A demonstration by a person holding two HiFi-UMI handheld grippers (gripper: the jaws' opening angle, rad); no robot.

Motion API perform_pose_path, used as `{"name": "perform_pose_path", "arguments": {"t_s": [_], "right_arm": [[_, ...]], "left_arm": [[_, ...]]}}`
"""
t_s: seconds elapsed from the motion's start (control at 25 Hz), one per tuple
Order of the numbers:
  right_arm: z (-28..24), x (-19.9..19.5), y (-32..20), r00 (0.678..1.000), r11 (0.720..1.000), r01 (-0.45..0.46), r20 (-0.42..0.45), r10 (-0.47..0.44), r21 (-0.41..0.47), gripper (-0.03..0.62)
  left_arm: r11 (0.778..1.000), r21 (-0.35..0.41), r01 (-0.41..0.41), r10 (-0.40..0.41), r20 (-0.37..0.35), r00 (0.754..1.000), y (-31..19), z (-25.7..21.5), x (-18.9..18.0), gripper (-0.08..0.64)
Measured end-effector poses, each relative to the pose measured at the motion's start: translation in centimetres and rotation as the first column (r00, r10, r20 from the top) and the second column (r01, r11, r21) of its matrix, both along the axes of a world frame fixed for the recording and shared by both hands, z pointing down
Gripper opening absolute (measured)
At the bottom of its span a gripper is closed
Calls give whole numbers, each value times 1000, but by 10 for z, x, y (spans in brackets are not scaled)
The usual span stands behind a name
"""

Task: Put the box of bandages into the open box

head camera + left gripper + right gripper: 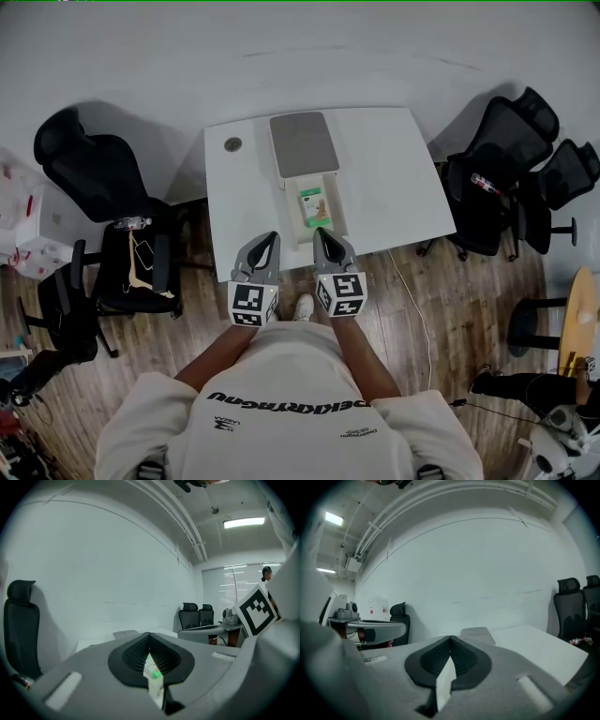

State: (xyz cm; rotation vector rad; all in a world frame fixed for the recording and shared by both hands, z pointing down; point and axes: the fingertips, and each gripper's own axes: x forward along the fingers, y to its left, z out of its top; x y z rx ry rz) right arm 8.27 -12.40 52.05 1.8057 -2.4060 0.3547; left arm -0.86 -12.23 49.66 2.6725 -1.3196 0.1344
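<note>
The bandage box point(314, 207) lies inside the open box point(340, 208) on the table point(398, 178), with the grey lid point(304, 145) flat behind it. The left gripper point(271, 238) and right gripper point(319, 234) hang side by side at the table's near edge, tips toward the open box. Each has its jaws closed together, tip to tip, and grips nothing
</note>
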Motion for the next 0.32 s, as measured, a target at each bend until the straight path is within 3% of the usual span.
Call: {"name": "perform_pose_path", "arguments": {"t_s": [0.32], "right_arm": [[-5, 2, 3, 1000, 1000, -12, 8, 12, 11, -5]], "left_arm": [[1000, 9, -6, 6, -7, 1000, 2, -4, 1, 0]]}}
